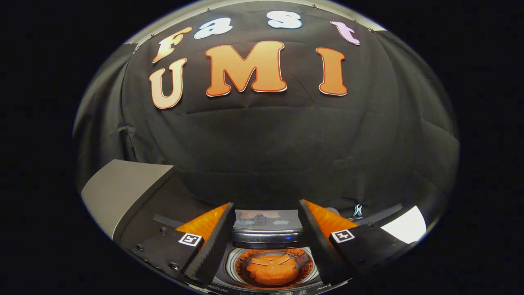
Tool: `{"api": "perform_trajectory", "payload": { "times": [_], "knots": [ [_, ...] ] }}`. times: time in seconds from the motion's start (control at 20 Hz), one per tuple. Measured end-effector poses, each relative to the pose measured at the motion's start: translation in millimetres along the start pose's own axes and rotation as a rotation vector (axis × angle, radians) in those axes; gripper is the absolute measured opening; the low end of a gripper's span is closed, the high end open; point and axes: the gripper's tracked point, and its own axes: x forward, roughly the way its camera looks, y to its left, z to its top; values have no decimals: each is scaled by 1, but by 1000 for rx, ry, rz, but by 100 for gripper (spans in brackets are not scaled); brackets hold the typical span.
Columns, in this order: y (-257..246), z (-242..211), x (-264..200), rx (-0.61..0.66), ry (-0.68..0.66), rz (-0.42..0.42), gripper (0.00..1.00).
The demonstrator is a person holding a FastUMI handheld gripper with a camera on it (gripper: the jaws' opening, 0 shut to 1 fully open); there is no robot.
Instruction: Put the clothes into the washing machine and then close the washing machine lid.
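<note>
The tool (266,229) is held up high over the washing machine (268,262) and tips a little downward. Its two fingers (213,241) are wide apart and hold nothing. The washing machine sits low between them, and its round drum (272,268) is open at the top. Something orange (272,270) lies inside the drum; it may be the clothes, but it is too small to tell. The raised lid (268,221) stands at the back edge of the opening, just beyond the fingers. A grey slanted panel (118,192) is off to the left. There is lots of open room above the machine and in front of the black cloth wall (286,143).
</note>
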Motion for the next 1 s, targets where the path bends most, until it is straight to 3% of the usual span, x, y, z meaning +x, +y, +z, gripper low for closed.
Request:
{"api": "perform_trajectory", "payload": {
  "times": [0.75, 1.0],
  "knots": [
    [-2, -23, -9, -2, -40, 1, 99],
    [-10, -63, 1, 32, 41, -9, 98]
  ]
}}
